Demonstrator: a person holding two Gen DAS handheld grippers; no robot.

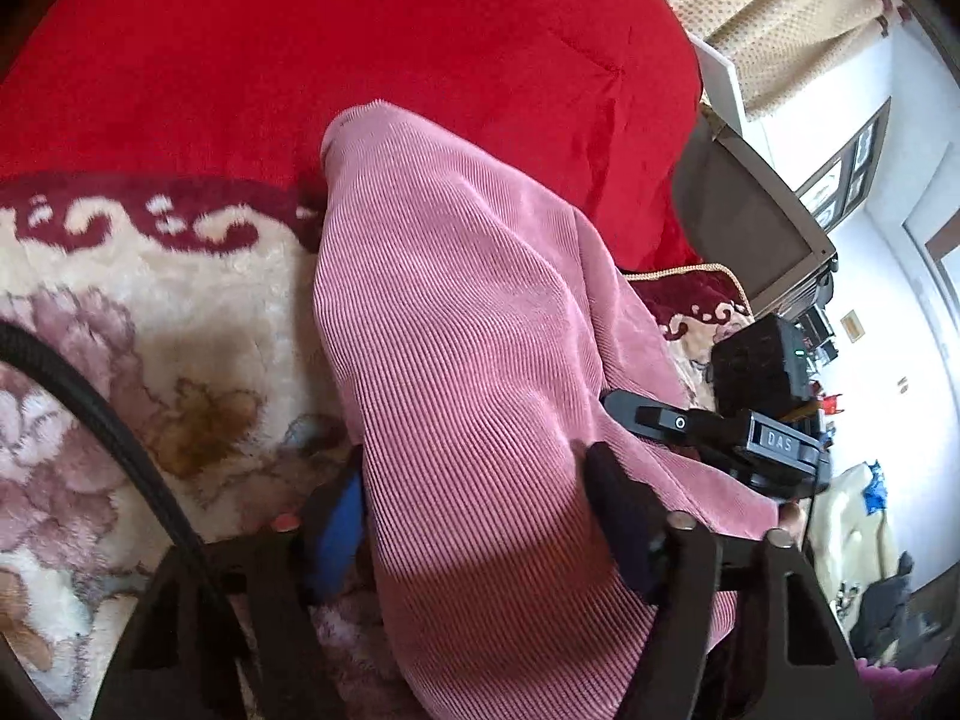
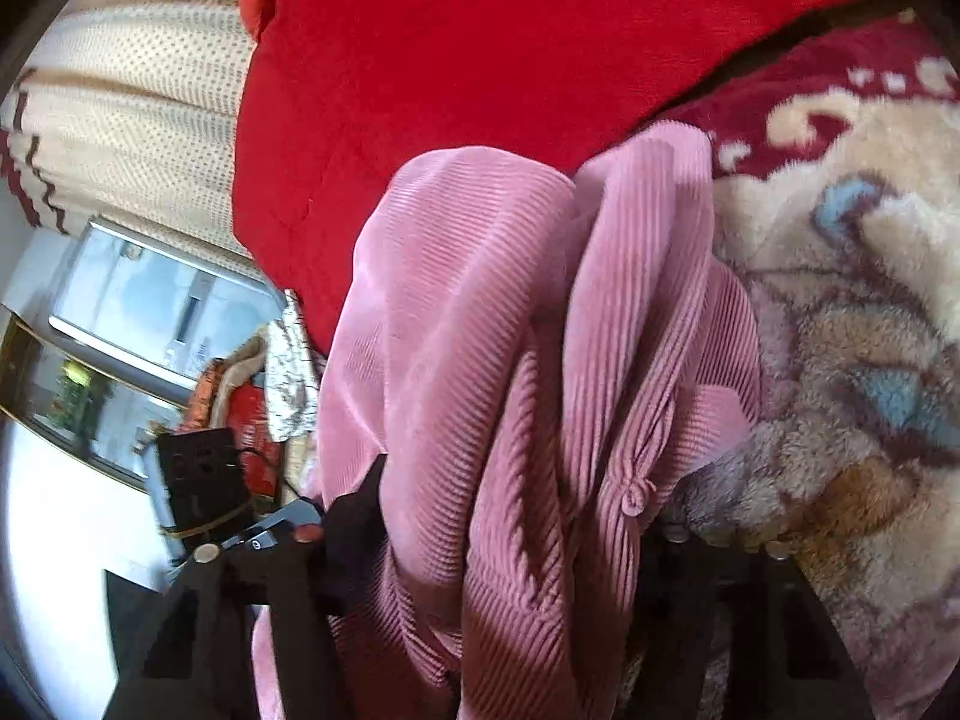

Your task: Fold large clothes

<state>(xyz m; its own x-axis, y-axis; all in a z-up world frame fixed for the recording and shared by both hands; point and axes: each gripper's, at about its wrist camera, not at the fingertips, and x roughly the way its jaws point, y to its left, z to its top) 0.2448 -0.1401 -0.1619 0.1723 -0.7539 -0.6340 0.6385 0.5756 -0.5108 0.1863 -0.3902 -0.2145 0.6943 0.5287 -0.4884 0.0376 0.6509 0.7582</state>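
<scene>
A large pink corduroy garment (image 1: 456,360) hangs lifted over a floral plush blanket (image 1: 150,330). My left gripper (image 1: 474,498) is shut on the pink garment, whose cloth drapes between the blue-padded finger and the black finger. In the right wrist view the same garment (image 2: 480,330) bunches in folds, with a small knot button at its edge. My right gripper (image 2: 510,516) is shut on the garment; cloth hides its right finger. The right gripper also shows in the left wrist view (image 1: 720,432), close beside the left one.
A red quilt (image 1: 360,48) lies behind the garment, also in the right wrist view (image 2: 480,42). A dotted beige curtain (image 2: 138,120) and a window are to the side. A grey box (image 1: 750,228) and room clutter lie at the right. A black cable (image 1: 120,432) crosses the lower left.
</scene>
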